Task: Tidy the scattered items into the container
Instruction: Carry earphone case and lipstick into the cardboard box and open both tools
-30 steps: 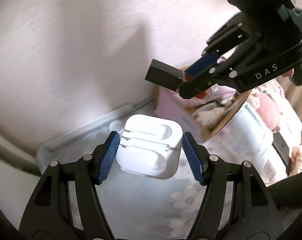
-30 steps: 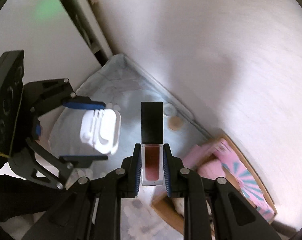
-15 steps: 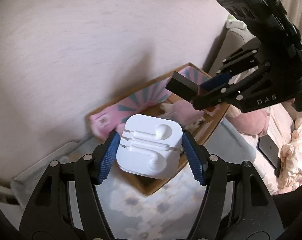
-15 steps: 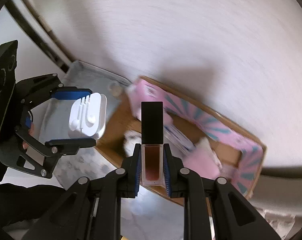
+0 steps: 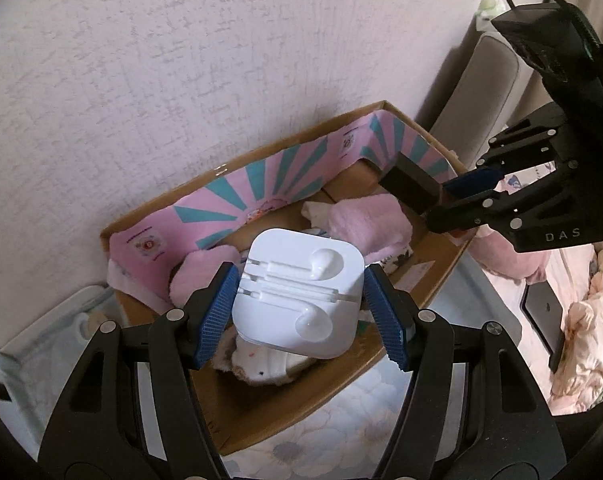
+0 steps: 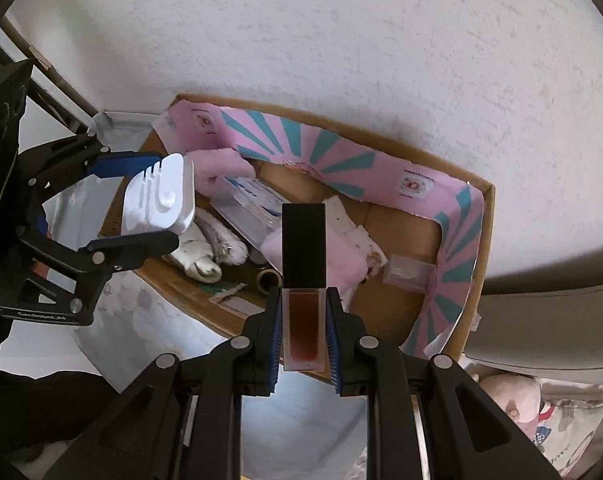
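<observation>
My left gripper (image 5: 299, 314) is shut on a white earphone case (image 5: 297, 290) and holds it in the air over the near left part of a cardboard box (image 5: 301, 408). The case also shows in the right wrist view (image 6: 161, 196). My right gripper (image 6: 303, 328) is shut on a lip gloss tube (image 6: 303, 276) with a black cap and red liquid, held over the box's (image 6: 486, 240) near edge. The tube's cap shows in the left wrist view (image 5: 411, 188). The box is lined with pink and teal paper (image 6: 341, 160).
Inside the box lie pink fluffy cloths (image 5: 365, 220), a white plush item (image 6: 205, 260), a clear plastic case (image 6: 249, 204) and a small clear box (image 6: 407, 274). The box stands on a floral cloth (image 5: 333, 440) against a white wall (image 6: 341, 40). A grey cushion (image 6: 549, 312) lies right.
Both grippers have swung with their loads from the bare corner of the cloth to above the cardboard box. Both grips are unchanged.
</observation>
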Demonstrator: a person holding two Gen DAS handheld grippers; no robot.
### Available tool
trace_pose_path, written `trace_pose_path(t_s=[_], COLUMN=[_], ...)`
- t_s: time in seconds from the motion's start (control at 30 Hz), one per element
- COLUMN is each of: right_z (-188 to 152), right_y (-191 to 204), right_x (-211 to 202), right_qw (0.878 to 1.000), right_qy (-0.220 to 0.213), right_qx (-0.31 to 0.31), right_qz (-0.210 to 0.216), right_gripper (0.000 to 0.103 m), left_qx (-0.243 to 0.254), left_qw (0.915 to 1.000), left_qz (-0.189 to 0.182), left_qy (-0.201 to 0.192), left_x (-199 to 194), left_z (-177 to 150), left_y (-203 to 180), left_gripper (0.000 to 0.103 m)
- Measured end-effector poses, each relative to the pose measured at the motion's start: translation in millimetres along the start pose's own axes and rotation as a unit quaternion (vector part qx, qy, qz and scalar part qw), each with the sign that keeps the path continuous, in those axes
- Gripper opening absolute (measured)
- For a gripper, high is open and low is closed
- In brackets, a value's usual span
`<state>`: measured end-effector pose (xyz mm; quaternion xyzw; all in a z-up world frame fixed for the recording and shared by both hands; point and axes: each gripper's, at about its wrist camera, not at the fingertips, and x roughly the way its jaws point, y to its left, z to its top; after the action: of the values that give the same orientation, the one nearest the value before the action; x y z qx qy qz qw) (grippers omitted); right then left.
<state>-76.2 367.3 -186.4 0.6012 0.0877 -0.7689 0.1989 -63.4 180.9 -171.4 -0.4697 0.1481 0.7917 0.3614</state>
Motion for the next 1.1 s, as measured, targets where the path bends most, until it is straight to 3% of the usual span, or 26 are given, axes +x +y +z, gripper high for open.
trace_pose_path(t_s=[0.17, 0.27, 0.3, 0.37, 0.4, 0.43, 0.47, 0.5, 0.97, 1.1], right_z=[0.9, 1.2, 1.5, 1.8, 1.7, 1.2, 0.4, -0.6, 1.3, 4.4], right_y=[-4.6, -5.0, -2.7, 0.1, 1.9, 2.9, 3.2, 2.8, 26.5, 41.9], right_x=[-0.1, -2.3, -2.0, -0.1, -0.6, -2.2, -4.8, -8.1, -22.9, -29.3], right_qw=[1.000, 1.000, 1.000, 1.000, 1.000, 0.999, 0.999, 0.999, 0.999, 0.997], right_qy=[-0.005, -0.005, -0.003, 0.004, 0.002, -0.005, -0.014, -0.023, -0.043, -0.055], right_qx=[-0.002, -0.008, -0.016, -0.026, -0.028, -0.030, -0.029, -0.025, -0.017, -0.031], right_qz=[0.007, 0.009, 0.004, -0.001, -0.010, -0.017, -0.016, -0.010, -0.017, -0.046], right_gripper=[0.018, 0.018, 0.018, 0.020, 0.034, 0.061, 0.069, 0.071, 0.071, 0.071], left_qx=[-0.002, -0.007, -0.013, -0.025, -0.026, -0.024, -0.023, -0.021, -0.022, -0.030], left_qw=[0.9999, 0.9993, 0.9988, 0.9970, 0.9972, 0.9974, 0.9973, 0.9971, 0.9963, 0.9955], left_qz=[0.011, 0.036, 0.048, 0.072, 0.070, 0.067, 0.068, 0.072, 0.076, 0.067], left_qy=[-0.002, 0.003, 0.006, 0.007, -0.005, -0.013, -0.011, -0.009, -0.035, -0.061], left_x=[-1.2, -3.6, -4.4, -7.5, -12.2, -16.8, -18.5, -19.4, -57.7, -79.4], left_z=[3.9, 9.0, 10.6, 12.2, 12.0, 11.9, 11.9, 12.2, 0.9, -3.9], left_y=[-0.3, -0.7, -0.2, 1.6, 1.8, 1.9, 1.8, 1.9, 19.6, 28.8], left_gripper=[0.062, 0.065, 0.069, 0.103, 0.103, 0.103, 0.103, 0.103, 0.103, 0.103])
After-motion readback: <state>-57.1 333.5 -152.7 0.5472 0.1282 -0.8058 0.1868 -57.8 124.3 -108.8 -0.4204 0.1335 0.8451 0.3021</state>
